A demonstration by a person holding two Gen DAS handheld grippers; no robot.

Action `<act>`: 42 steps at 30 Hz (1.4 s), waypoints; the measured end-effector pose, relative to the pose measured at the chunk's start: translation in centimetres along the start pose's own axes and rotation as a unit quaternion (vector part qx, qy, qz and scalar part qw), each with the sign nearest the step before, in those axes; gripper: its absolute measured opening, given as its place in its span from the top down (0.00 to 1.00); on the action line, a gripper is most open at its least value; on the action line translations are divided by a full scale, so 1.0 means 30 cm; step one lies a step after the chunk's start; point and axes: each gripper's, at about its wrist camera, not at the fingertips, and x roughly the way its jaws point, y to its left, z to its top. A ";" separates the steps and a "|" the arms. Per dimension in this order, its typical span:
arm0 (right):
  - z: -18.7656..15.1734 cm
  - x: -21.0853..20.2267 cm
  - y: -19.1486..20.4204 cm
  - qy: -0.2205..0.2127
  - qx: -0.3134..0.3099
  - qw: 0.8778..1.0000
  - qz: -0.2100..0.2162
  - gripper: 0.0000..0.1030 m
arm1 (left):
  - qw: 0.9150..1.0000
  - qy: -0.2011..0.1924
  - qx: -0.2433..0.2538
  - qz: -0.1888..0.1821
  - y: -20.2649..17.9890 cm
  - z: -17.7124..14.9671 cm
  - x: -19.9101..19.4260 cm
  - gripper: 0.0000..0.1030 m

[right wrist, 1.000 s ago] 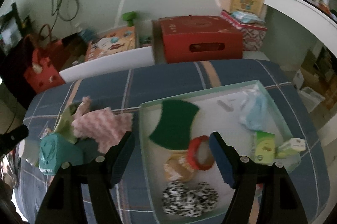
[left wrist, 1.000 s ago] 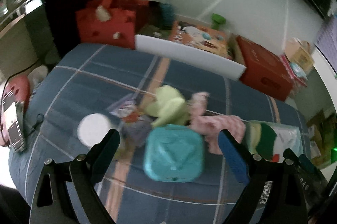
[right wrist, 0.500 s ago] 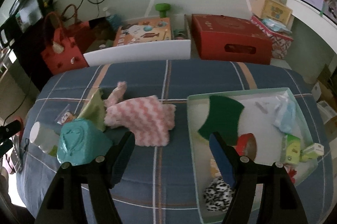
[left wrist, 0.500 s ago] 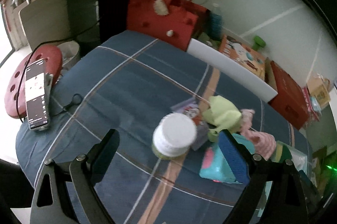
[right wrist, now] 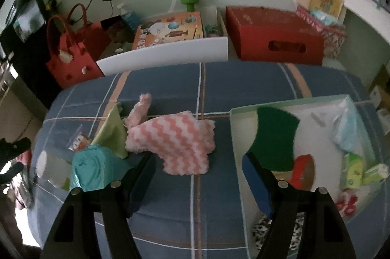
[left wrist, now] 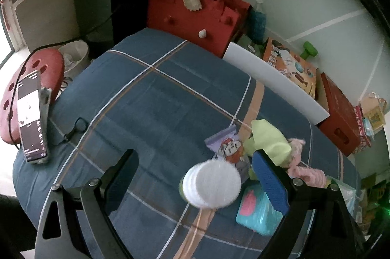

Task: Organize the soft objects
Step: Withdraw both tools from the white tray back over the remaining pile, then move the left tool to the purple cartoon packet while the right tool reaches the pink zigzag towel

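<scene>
A: Listing the left wrist view first. Left gripper (left wrist: 195, 168)?

B: Jaws spread wide, holding nothing. White-lidded jar (left wrist: 211, 183) between the fingers, nearer the right one. Snack packet (left wrist: 226, 146) just beyond the jar. Green cloth (left wrist: 269, 139) ahead, above the right finger; pink cloth (left wrist: 304, 168) just right of that finger. Teal pouch (left wrist: 256, 210) low, partly behind the same finger. Phone (left wrist: 31, 117) far left, resting on a red stool (left wrist: 46, 64).

A: Right wrist view. Right gripper (right wrist: 198, 173)?

B: Jaws apart, empty, above the blue plaid cover (right wrist: 219, 210). Pink cloth (right wrist: 175, 142) just ahead, between the fingers. Green cloth (right wrist: 112, 132) and teal pouch (right wrist: 92, 171) off left. Tray (right wrist: 234, 127) to the right, holding a green sponge (right wrist: 275, 134), a red ring (right wrist: 302, 171) and a spotted cloth (right wrist: 260, 229) low behind the right finger.
</scene>
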 end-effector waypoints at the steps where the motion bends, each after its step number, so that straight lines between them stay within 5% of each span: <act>1: 0.009 0.008 0.004 0.003 -0.001 1.000 -0.002 0.26 | 1.000 0.006 0.004 -0.001 -0.008 0.014 0.018 0.08; 7: 0.058 0.078 0.033 0.025 -0.007 1.000 -0.007 0.26 | 0.999 0.030 0.027 -0.010 -0.043 0.084 0.097 0.08; 11: 0.073 0.138 0.056 0.045 -0.015 0.999 -0.011 0.26 | 0.992 0.079 0.093 -0.023 -0.084 0.137 0.195 0.08; 17: 0.072 0.227 0.083 0.068 -0.030 0.997 -0.017 0.26 | 0.968 0.174 0.178 -0.018 -0.113 0.194 0.361 0.08; 25: 0.060 0.307 0.083 0.083 -0.029 0.996 -0.017 0.26 | 0.934 0.283 0.210 -0.059 -0.150 0.193 0.533 0.08; 36: 0.056 0.310 0.081 0.070 -0.036 0.997 -0.010 0.27 | 0.901 0.340 0.258 -0.084 -0.217 0.196 0.600 0.08; 42: 0.057 0.300 0.090 0.063 -0.041 0.997 0.000 0.53 | 0.892 0.358 0.256 -0.103 -0.224 0.193 0.615 0.08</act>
